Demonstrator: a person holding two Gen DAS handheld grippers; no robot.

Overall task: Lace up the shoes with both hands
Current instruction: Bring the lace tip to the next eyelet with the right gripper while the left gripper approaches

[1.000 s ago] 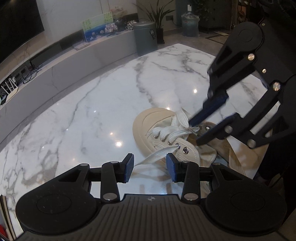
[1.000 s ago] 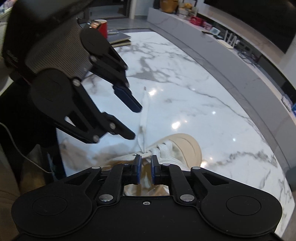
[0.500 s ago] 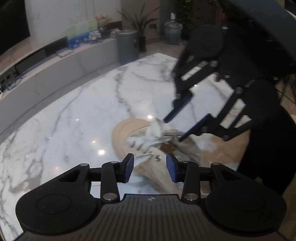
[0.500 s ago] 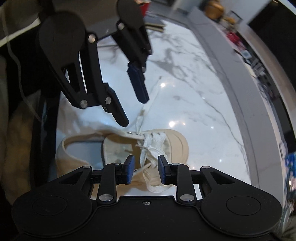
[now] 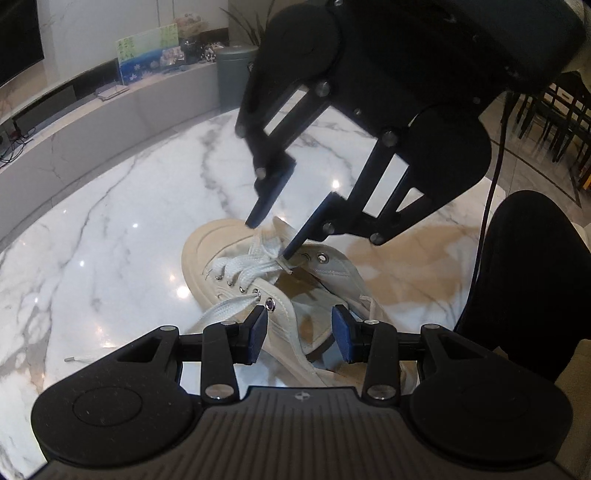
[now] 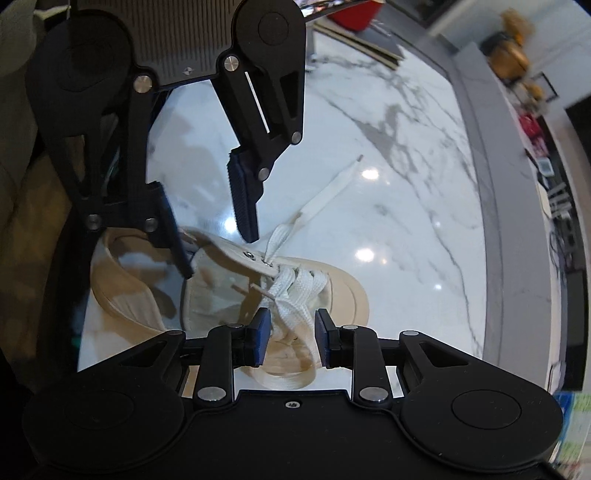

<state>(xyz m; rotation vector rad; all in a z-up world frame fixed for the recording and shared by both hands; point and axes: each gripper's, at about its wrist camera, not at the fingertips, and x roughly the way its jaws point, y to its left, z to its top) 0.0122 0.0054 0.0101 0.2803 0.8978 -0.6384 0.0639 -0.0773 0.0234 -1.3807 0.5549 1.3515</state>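
Observation:
A beige canvas shoe [image 5: 207, 254] [image 6: 343, 291] with white laces lies on the marble table [image 5: 110, 229]. My left gripper [image 5: 299, 332] [image 6: 219, 256] is open, its fingers astride the shoe's eyelet flap near the top eyelet, without squeezing it. My right gripper [image 6: 291, 332] [image 5: 273, 236] points down over the laced part. It is open, with the bunched white lace [image 6: 291, 295] between its pads but not pinched. One loose lace end [image 6: 325, 195] [image 5: 207, 317] trails off across the table. A second short lace tip [image 6: 258, 288] pokes over the tongue.
A person's dark trouser leg [image 5: 517, 277] is at the table's near right. A grey bin [image 5: 232, 74] and a low marble ledge [image 5: 92, 122] stand beyond the table; dark chairs [image 5: 554, 110] at far right. A red object [image 6: 354, 18] sits at the table's far end.
My right gripper has rolled and come down over the laces, its jaws wider than a second ago. My left gripper has tilted down closer to the shoe's eyelet flap.

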